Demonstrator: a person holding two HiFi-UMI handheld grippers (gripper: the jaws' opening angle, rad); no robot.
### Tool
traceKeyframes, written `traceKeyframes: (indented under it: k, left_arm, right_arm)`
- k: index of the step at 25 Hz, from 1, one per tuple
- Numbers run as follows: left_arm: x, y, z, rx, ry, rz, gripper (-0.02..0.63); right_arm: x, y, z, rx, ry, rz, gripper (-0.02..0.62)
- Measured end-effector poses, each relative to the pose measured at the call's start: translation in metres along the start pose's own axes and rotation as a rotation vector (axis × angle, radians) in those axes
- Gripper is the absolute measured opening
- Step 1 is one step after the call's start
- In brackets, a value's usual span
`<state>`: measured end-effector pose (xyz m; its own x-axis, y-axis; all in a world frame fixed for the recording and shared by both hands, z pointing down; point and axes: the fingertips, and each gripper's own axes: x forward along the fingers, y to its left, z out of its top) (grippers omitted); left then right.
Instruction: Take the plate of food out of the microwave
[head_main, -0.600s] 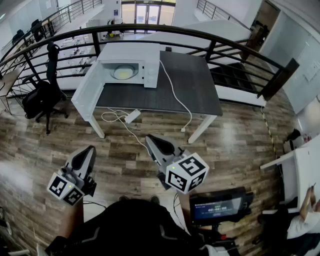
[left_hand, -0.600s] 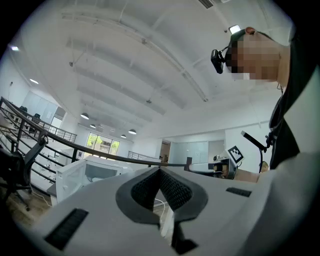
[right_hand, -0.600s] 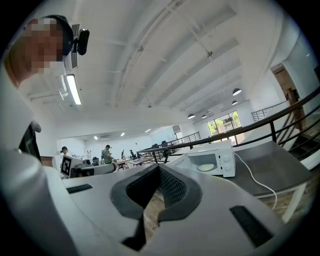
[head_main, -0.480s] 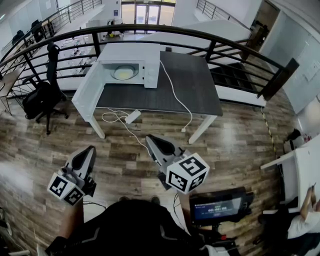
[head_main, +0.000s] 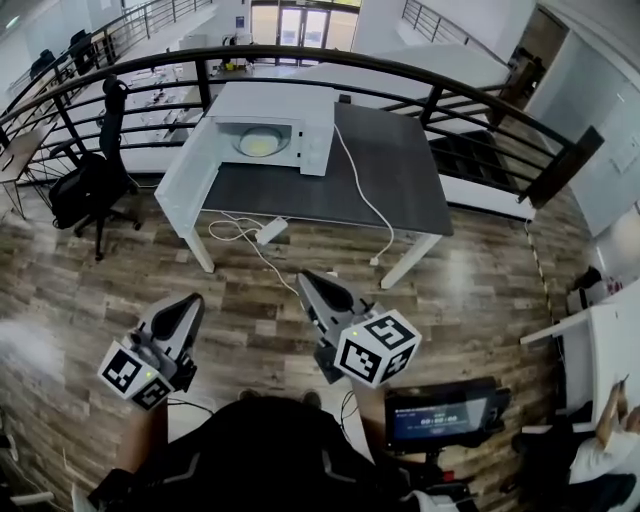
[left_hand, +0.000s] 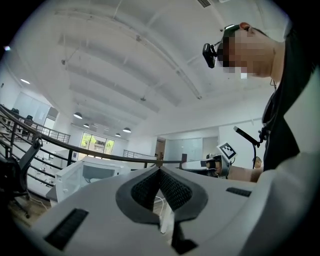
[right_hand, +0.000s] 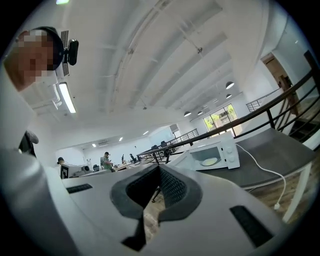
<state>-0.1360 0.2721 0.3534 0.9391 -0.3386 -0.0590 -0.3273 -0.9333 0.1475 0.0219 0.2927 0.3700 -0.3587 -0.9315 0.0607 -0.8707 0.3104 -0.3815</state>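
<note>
The white microwave (head_main: 272, 128) stands on the far left of a dark grey table (head_main: 395, 175), its door (head_main: 187, 176) swung wide open to the left. Inside lies the pale plate of food (head_main: 258, 144). In the right gripper view the microwave (right_hand: 216, 153) and its plate (right_hand: 209, 162) show ahead to the right. Both grippers hang low over the wooden floor, well short of the table. My left gripper (head_main: 192, 304) and my right gripper (head_main: 304, 280) are both shut with nothing between the jaws. The left gripper view shows the open microwave (left_hand: 95, 175) far off.
A black railing (head_main: 430, 95) curves behind the table. A white cable (head_main: 365, 200) runs from the microwave over the table edge, and a power strip (head_main: 268, 232) lies on the floor underneath. A black office chair (head_main: 92, 190) stands at the left, and a small screen (head_main: 440, 416) by my right side.
The table and microwave sit slightly lower and further right in the head view. Both grippers stay shut at nearly the same places.
</note>
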Motion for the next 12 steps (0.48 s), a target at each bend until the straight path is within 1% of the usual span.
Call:
traceKeyframes:
  k: [3, 5, 7, 10, 12]
  left_arm:
    - [-0.007, 0.012, 0.005, -0.020, -0.013, 0.016, 0.002]
    - [-0.016, 0.022, 0.004, -0.012, -0.007, 0.026, 0.002]
    - [-0.021, 0.028, 0.010, -0.003, -0.025, 0.018, 0.002]
    - [-0.031, 0.043, 0.011, 0.022, -0.023, 0.022, 0.002]
    - [-0.039, 0.055, 0.010, 0.022, -0.022, 0.027, 0.002]
  right_arm:
    - [0.011, 0.009, -0.004, -0.011, 0.005, -0.006, -0.002]
    - [0.018, 0.015, -0.006, -0.018, 0.005, -0.010, -0.002]
    - [0.025, 0.021, -0.006, -0.031, 0.001, -0.015, -0.002]
    - [0.037, 0.034, -0.008, -0.095, 0.008, -0.032, -0.002]
    - [0.045, 0.043, -0.010, -0.120, 0.010, -0.047, -0.002]
